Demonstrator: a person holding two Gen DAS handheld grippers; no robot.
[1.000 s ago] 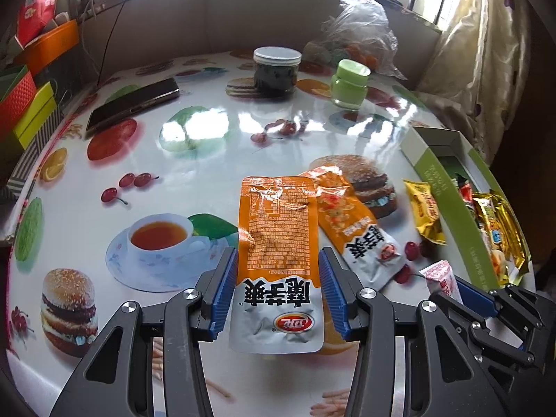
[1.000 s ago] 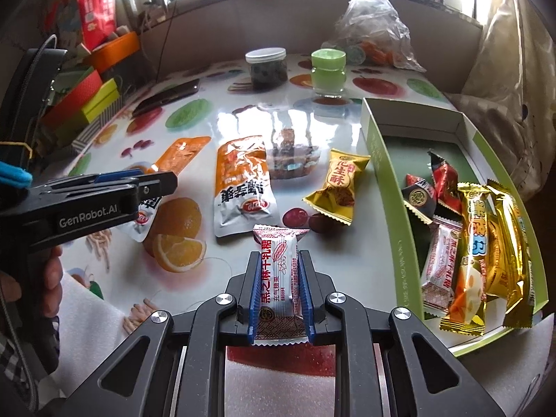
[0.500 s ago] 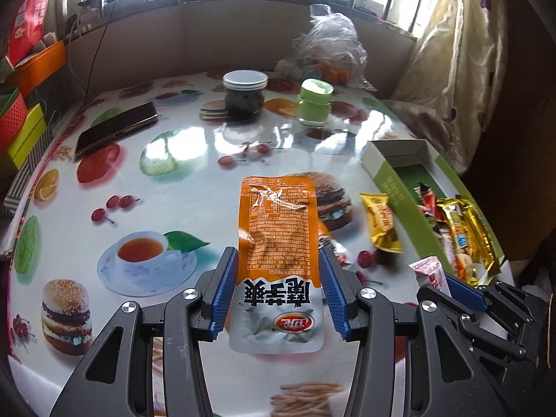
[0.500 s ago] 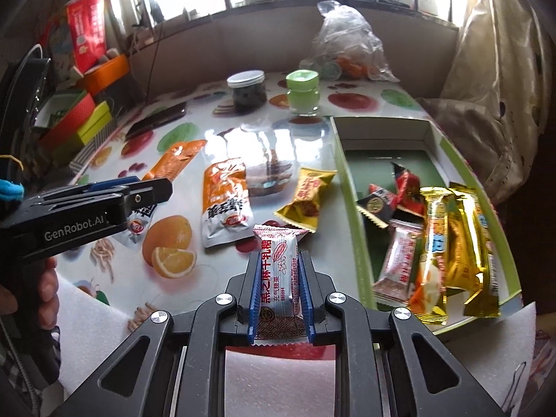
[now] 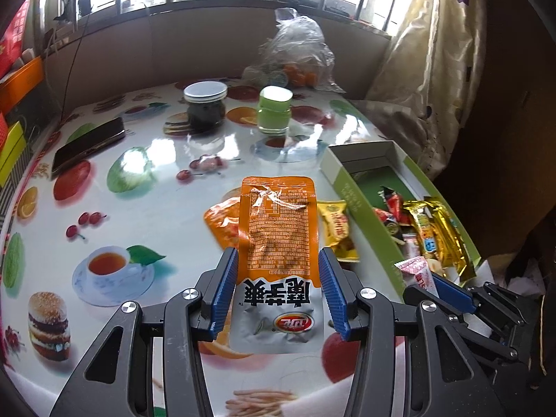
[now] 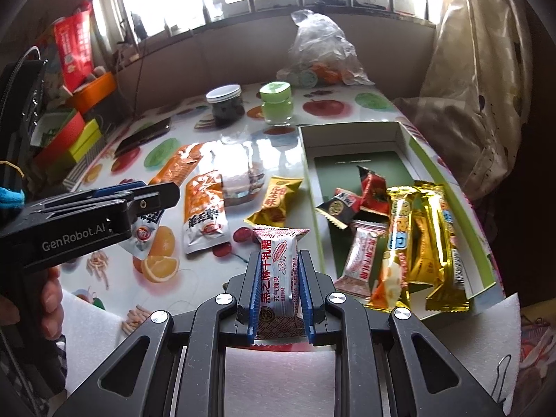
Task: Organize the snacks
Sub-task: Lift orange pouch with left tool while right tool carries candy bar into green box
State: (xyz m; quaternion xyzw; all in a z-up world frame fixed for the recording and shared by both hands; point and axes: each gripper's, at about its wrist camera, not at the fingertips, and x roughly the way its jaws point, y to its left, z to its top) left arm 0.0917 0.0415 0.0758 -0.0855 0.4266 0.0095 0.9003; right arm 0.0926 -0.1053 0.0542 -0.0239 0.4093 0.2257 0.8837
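My left gripper (image 5: 278,264) is shut on an orange and silver snack pouch (image 5: 278,243) and holds it above the table. My right gripper (image 6: 279,271) is shut on a small white and red candy packet (image 6: 279,271), held above the table's front edge left of the green box (image 6: 484,260). The box holds several wrapped snacks (image 6: 399,243). On the table lie another orange pouch (image 6: 205,215) and a yellow candy packet (image 6: 276,201). The left gripper with its pouch also shows in the right wrist view (image 6: 153,201).
A dark jar with a white lid (image 5: 205,107), a green jar (image 5: 275,113), a phone (image 5: 87,146) and a plastic bag (image 5: 299,52) stand at the back. Coloured boxes (image 6: 69,135) line the left edge. A curtain (image 5: 434,69) hangs at the right.
Both grippers have risen and pulled back from the table with their packets. The left pouch has come off the table; the second orange pouch stays lying there.
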